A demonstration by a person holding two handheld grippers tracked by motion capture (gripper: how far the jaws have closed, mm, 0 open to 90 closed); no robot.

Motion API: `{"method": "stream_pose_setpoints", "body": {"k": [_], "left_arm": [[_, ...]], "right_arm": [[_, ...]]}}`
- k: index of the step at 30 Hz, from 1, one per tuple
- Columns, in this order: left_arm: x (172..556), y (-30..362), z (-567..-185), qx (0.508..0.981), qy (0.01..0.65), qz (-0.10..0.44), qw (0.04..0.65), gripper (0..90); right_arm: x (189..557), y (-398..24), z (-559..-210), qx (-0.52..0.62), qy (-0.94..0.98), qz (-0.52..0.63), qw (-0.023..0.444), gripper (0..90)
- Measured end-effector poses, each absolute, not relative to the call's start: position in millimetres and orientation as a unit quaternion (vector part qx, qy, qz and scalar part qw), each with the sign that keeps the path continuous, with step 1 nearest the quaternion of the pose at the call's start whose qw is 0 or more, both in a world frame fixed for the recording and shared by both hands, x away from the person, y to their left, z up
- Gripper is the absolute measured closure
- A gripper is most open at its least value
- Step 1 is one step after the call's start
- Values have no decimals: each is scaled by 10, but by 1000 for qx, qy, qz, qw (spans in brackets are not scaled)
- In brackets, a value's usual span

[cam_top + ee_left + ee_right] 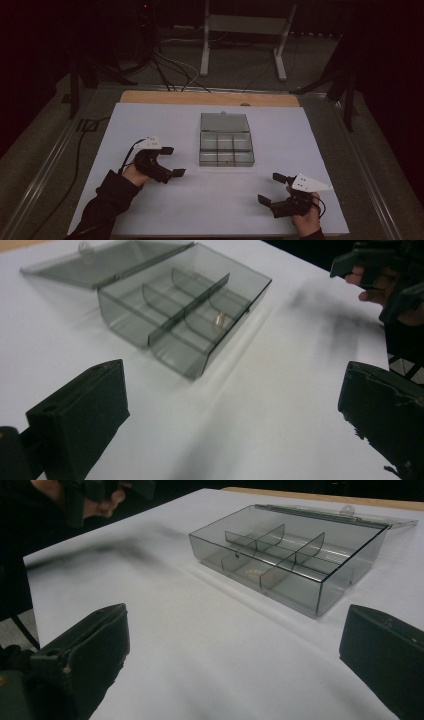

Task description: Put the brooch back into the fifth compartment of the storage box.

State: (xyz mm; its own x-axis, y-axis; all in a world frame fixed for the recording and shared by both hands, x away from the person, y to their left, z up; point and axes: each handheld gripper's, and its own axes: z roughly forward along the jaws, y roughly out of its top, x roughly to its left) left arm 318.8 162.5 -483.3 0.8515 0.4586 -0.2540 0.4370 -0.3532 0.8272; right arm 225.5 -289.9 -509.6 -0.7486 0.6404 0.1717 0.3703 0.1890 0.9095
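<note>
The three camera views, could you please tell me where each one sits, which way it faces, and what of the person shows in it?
High view: above the person's side, looking forward and down on the white table; both forearms, left gripper and right gripper show.
Left gripper view: rides the left gripper, facing the open compartment box; the other hand shows beyond.
Right gripper view: rides the right gripper, facing the same box; the other hand shows top left.
Shared: all three show the box, lid open.

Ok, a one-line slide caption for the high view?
Open left gripper and right gripper flank a clear compartment box, lid open, on a white table.
</note>
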Motion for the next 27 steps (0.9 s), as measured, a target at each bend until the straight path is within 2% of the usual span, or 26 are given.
{"method": "stream_pose_setpoints", "body": {"k": [8, 27], "left_arm": [[3055, 1805, -4940, 819, 283, 4, 499, 11], [2619, 2107, -5116, 828, 287, 38, 479, 11]], "right_arm": [[2258, -2892, -5108, 333, 764, 539, 122, 0], [2254, -2904, -5100, 333, 762, 542, 123, 0]]}}
